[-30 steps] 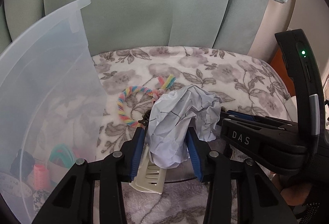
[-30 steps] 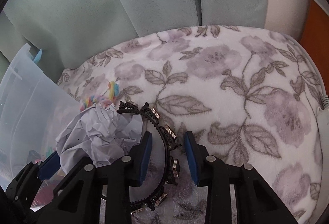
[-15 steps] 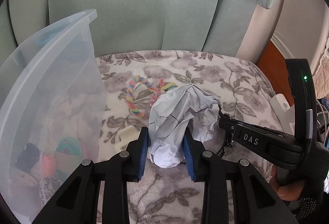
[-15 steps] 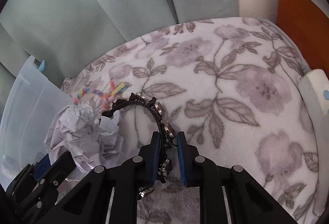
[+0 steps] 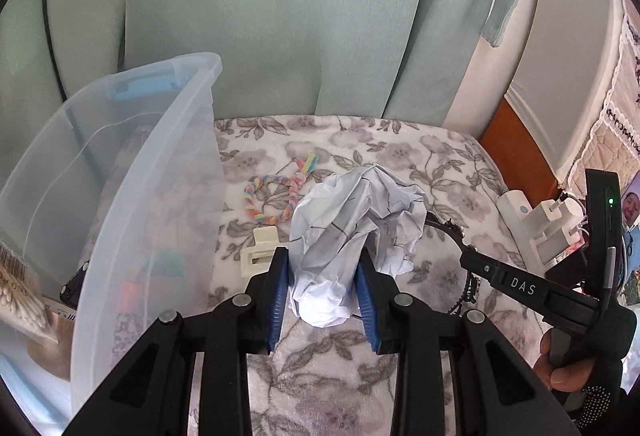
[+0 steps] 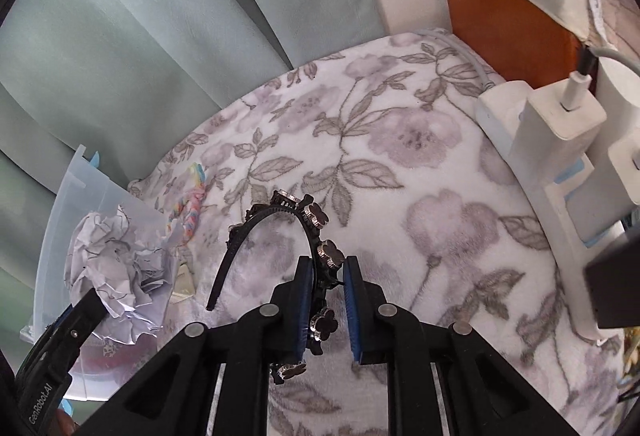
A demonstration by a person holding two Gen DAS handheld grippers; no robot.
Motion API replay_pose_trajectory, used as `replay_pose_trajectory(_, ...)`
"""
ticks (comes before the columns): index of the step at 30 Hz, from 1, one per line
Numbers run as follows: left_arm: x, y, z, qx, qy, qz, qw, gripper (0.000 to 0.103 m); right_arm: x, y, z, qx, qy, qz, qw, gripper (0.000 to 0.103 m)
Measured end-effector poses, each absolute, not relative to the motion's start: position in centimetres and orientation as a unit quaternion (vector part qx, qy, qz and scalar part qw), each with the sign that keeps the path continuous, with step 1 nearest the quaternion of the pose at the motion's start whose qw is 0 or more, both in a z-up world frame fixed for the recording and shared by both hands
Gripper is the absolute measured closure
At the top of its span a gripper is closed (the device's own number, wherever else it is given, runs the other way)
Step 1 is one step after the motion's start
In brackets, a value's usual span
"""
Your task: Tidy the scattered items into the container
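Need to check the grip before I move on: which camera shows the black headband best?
The right wrist view: the black headband arcs up in full from the right gripper. In the left wrist view, crumpled paper hides most of it.

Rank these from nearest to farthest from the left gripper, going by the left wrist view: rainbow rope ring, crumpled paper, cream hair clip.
1. Crumpled paper: clamped between the left gripper pads.
2. Cream hair clip: on the blanket just beyond the left finger, beside the bin wall.
3. Rainbow rope ring: farther back on the blanket, behind the clip.
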State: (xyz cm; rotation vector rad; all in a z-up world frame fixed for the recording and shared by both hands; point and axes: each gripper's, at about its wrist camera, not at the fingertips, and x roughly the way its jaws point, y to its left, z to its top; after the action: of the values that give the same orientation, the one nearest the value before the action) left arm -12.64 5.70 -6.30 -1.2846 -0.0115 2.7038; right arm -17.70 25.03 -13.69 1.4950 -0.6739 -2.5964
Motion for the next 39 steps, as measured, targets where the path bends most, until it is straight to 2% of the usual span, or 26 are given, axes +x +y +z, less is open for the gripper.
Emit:
replay_pose_trajectory(12,-10.0,5.4,-4.8,-0.422,-0.007,0.903,0.073,0.07,-15.0,25.8,-16.6,0.529,-0.225,-0.818,0.015,0.085)
replay_pose_trajectory(15,-10.0,5.3,-4.7,-0.422,-0.009,0.904,0.071,0.07,-15.5,25.3,-16.7,0.536,-0.21,-0.818,0.012,0.083)
replay_pose_trajectory(25,-9.7,4.6,-4.4,-0.421,-0.02,0.905,0.064,0.07,-15.8,24.2,-16.6,0.535,-0.17,-0.827,-0.011,0.085)
replay_pose_trajectory(30,-9.0,4.1,-3.2,-0.407,-0.023,0.911,0.064,0.07,-15.0,24.6,-15.2,0.52,-0.187,-0.833,-0.006,0.086)
replay_pose_trajectory(39,-6.9,3.2,-0.5,-0.38,-0.03,0.922,0.064,0.07,-12.8,23.7,-9.7,0.463,-0.18,-0.868,0.01,0.086)
